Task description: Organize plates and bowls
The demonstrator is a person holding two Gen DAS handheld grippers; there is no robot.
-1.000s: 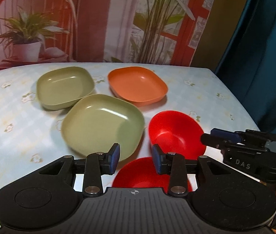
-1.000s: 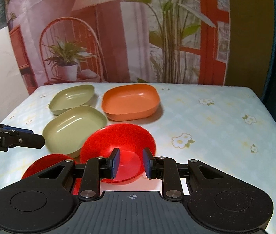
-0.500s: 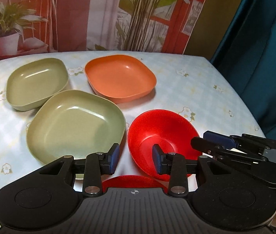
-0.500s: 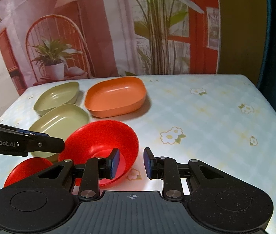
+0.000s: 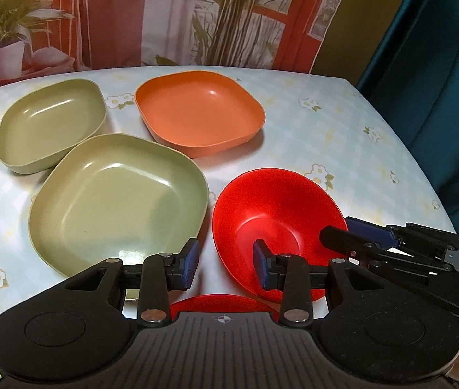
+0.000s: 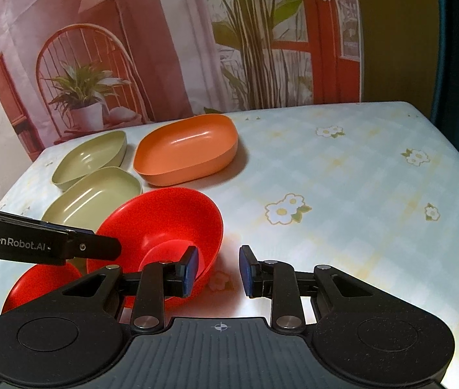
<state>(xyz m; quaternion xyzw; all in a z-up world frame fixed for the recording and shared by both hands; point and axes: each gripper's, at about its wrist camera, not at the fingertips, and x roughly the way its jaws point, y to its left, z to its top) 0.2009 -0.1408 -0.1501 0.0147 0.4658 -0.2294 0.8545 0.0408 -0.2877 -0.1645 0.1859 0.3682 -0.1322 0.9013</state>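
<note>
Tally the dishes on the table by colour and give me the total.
Green: 2, the far green dish and the near green dish.
Orange: 1, the orange dish.
Red: 2, the red bowl and the red plate partly hidden behind a tool.
Total: 5

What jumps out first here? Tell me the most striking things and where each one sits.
The bright red bowl grabs the eye, near the table's front edge with the right gripper open at its rim. Behind it sits the orange dish, with two olive-green dishes to its left. A second red dish peeks out nearest the cameras, under the left gripper, also open.
</note>
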